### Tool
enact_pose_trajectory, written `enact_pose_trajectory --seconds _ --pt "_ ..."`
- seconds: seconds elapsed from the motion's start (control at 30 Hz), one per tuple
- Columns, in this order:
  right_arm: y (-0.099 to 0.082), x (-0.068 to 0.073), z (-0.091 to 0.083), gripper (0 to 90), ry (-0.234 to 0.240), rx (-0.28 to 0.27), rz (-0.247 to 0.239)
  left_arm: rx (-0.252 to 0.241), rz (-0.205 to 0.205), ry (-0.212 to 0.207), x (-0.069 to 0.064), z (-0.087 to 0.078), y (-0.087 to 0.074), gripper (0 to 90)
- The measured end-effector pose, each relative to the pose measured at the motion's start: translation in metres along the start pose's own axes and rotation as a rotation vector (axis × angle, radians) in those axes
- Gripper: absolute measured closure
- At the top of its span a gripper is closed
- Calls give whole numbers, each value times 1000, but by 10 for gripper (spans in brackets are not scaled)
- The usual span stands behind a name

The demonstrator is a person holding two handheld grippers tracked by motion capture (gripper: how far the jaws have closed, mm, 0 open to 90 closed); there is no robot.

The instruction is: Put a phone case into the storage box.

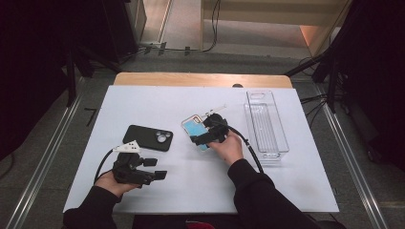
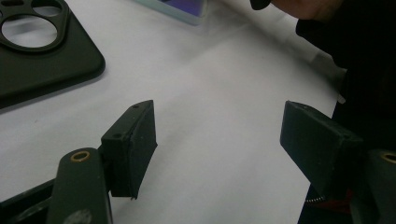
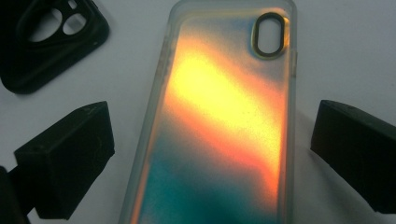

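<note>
The right tool (image 1: 206, 130) hovers over the iridescent phone case (image 1: 195, 125), left tool (image 1: 155, 168) resting apart.

- Table (image 1: 143, 78): wooden top, covered almost fully by a white sheet (image 1: 267, 186).
- Black phone case (image 1: 148, 137): flat on the sheet, left of centre.
- Iridescent phone case (image 3: 224, 121): flat near centre.
- Clear plastic tray (image 1: 266, 123): at the sheet's right side.

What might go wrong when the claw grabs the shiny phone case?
The right claw stands open astride the shiny case, which lies flat on the white table. Its fingers may just scrape the table, or the slick edges may slip free. The black case nearby might get bumped.
</note>
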State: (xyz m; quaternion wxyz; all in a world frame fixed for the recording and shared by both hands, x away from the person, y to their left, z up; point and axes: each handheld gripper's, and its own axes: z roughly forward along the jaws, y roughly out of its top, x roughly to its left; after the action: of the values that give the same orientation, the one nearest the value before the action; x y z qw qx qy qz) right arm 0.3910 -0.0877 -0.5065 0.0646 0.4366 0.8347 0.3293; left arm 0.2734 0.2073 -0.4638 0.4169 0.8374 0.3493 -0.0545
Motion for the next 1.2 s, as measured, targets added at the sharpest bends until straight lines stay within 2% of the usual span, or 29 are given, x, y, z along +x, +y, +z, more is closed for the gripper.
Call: enact_pose_trajectory --seconds 0.03,0.17,0.37,0.43,0.47,0.57,0.63,1.03,1.2 --pt "-1 0 1 0 5 6 -6 0 0 0 0 0 0 272" --pt "-1 5 3 0 -32 22 -42 0 -1 1 0 0 0 272" --pt "-2 13 6 0 -87 31 -58 2 1 0 0 0 0 271" --pt "-2 15 6 38 -131 34 -85 0 -2 0 0 0 0 272" --pt "-3 16 6 40 -136 33 -88 0 -2 0 0 0 0 272" --pt "-3 16 5 64 -137 30 -88 0 -3 0 0 0 0 272" --pt "-3 16 3 125 -137 27 -88 0 -6 1 0 0 0 271" --pt "-3 12 1 144 -111 17 -87 -16 -23 -12 0 -1 2 272" --pt "-1 9 -5 145 -79 3 -53 -22 -33 -6 1 -2 3 272"
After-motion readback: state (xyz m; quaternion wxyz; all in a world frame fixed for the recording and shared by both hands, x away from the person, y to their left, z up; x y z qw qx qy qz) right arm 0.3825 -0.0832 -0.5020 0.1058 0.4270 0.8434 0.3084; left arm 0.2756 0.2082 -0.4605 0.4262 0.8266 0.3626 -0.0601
